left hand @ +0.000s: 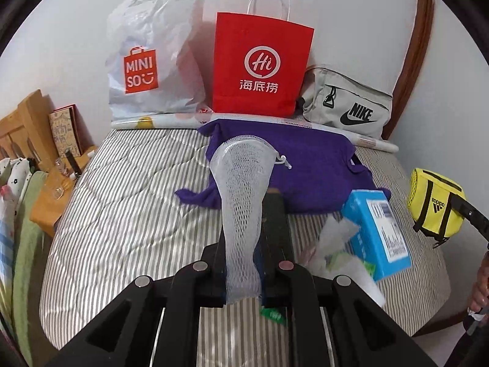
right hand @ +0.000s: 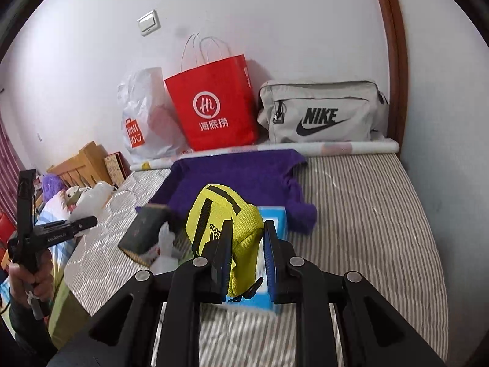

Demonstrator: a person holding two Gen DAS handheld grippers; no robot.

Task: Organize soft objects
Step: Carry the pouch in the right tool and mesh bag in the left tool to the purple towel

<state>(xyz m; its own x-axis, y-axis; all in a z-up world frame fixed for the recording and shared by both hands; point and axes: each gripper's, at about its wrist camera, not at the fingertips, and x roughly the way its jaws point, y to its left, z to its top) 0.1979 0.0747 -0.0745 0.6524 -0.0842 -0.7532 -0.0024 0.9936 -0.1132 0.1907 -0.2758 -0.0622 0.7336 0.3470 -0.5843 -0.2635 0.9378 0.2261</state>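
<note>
Left gripper (left hand: 244, 244): pressed together on a white mesh pouch (left hand: 244, 189), held up over the striped bed cover (left hand: 122, 214); pouch mouth with drawstring toggle pointing away toward the wall.

Right gripper (right hand: 244, 244): pinching a yellow pouch (right hand: 226, 223), lifted above a blue box (right hand: 276, 217). Same yellow pouch (left hand: 434, 202) visible at the right edge of the left wrist view, clear of the bed surface.

On the bed cover: purple cloth (left hand: 305, 165) spread flat near the wall side; blue box (left hand: 376, 232) just beside its near edge, next to crumpled wrappers (left hand: 336, 244). Dark notebook (right hand: 143, 229) lying left of the box, in the right wrist view.

Against the wall, left to right: white plastic bag (left hand: 152, 55), red paper bag (left hand: 262, 67), grey waist bag (left hand: 348, 104). Rolled paper (left hand: 171, 120) lying in front of all three.
</note>
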